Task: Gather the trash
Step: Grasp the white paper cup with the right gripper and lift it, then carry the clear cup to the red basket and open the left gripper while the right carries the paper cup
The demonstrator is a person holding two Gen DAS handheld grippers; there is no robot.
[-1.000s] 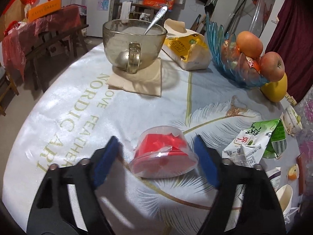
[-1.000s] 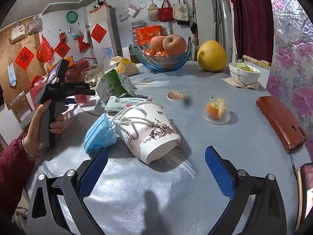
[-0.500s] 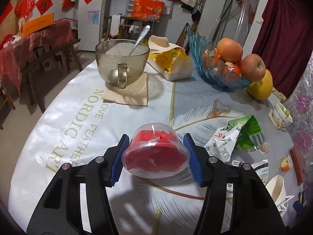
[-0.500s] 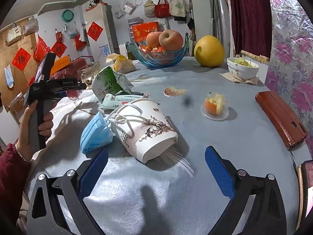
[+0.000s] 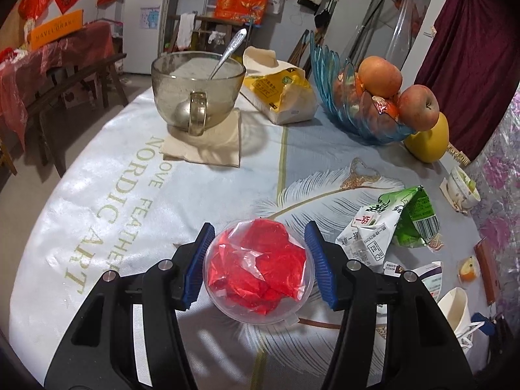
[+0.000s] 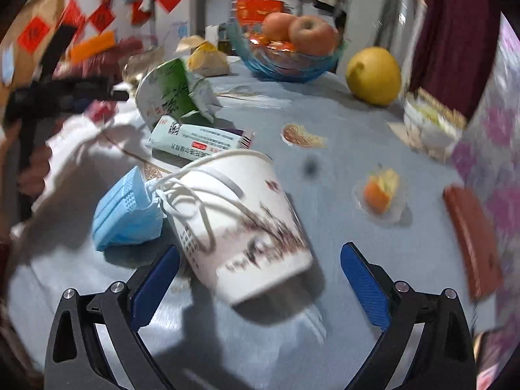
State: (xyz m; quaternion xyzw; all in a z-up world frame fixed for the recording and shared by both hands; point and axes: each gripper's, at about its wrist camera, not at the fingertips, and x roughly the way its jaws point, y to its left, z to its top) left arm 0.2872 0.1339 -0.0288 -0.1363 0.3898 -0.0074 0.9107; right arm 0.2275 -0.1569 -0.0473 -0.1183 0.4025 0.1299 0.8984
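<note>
A clear plastic cup stuffed with red wrapper sits tilted between the blue pads of my left gripper, which is shut on it just above the tablecloth. In the blurred right wrist view a white paper cup lies on its side with a blue face mask against its rim and the mask's white loops draped over it. My right gripper stands open, its pads on either side of the cup's base without touching. A crushed green carton and a flat medicine box lie further in.
A glass mug with a spoon stands on a napkin at the back. A blue fruit bowl, a yellow pomelo, a small white bowl, a fruit cup and a red-brown case share the table.
My left gripper closed on the red-filled cup, then raised and tipped it toward the camera. My right gripper moved forward until the paper cup's base lay between its open fingers.
</note>
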